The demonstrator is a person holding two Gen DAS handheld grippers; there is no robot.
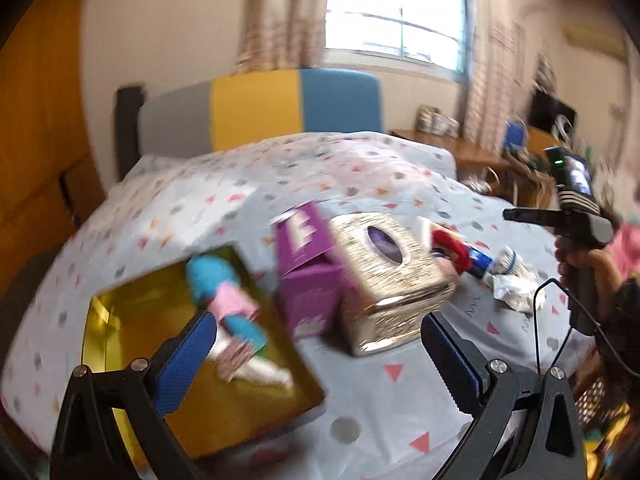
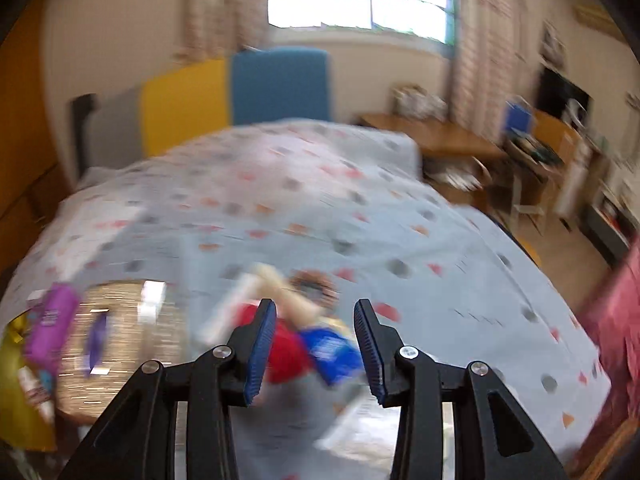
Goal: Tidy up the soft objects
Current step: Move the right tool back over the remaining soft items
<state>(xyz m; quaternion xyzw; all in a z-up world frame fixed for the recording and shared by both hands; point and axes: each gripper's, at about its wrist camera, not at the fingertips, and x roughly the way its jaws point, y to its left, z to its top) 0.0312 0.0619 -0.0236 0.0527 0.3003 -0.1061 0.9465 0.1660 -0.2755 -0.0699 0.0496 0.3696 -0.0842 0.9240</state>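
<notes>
I am seeing daylight pouring through a barred window (image 1: pixel 396 12) with patterned curtains (image 1: pixel 276 12) ahead. A bed (image 1: pixel 280 168) in a triangle-print sheet is stretching away, backed by a grey, yellow and blue headboard (image 1: pixel 260 108). A wooden desk (image 2: pixel 440 136) is standing to the right.

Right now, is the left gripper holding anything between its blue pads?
No. The left gripper stands wide open over the patterned bedsheet, with nothing touching either blue pad.

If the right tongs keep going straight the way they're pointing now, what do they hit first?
Most likely the red and blue packet lying on the bed sheet: it sits right between the open right tongs. The picture is blurred, so depth is uncertain.
</notes>
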